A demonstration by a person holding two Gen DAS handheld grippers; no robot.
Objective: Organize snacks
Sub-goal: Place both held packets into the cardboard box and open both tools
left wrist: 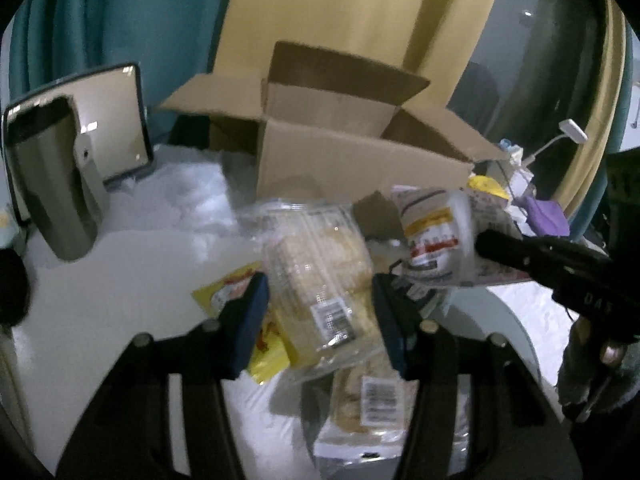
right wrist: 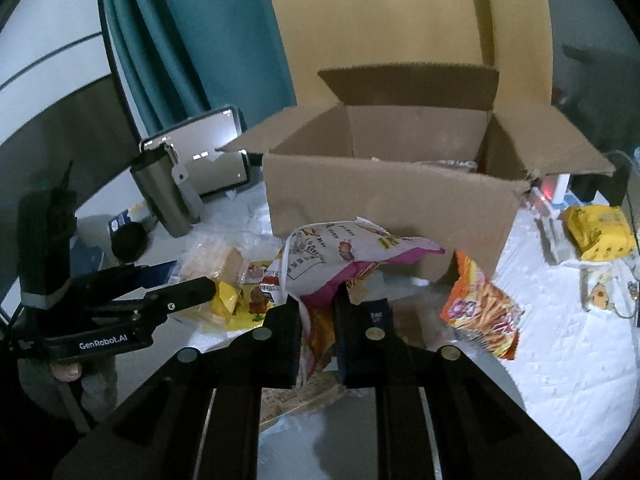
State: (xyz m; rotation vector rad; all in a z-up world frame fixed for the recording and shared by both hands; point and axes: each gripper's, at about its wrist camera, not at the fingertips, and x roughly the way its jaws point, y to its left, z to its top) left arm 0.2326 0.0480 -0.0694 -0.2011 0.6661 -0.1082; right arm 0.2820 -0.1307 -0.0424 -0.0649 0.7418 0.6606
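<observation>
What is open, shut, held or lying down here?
cardboard box: open, flaps spread, upright.
left gripper: open around the clear bread pack, not squeezing.
right gripper: shut on the white and pink snack bag, lifted.
orange snack bag: leaning by the box.
steel tumbler: upright.

box (right wrist: 384, 204) brown | curtain (right wrist: 200, 40) teal | chip bag (right wrist: 482, 312) orange

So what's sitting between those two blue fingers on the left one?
A clear pack of biscuits lies between the left gripper fingers, not yet pinched. The left wrist view shows it.
</observation>
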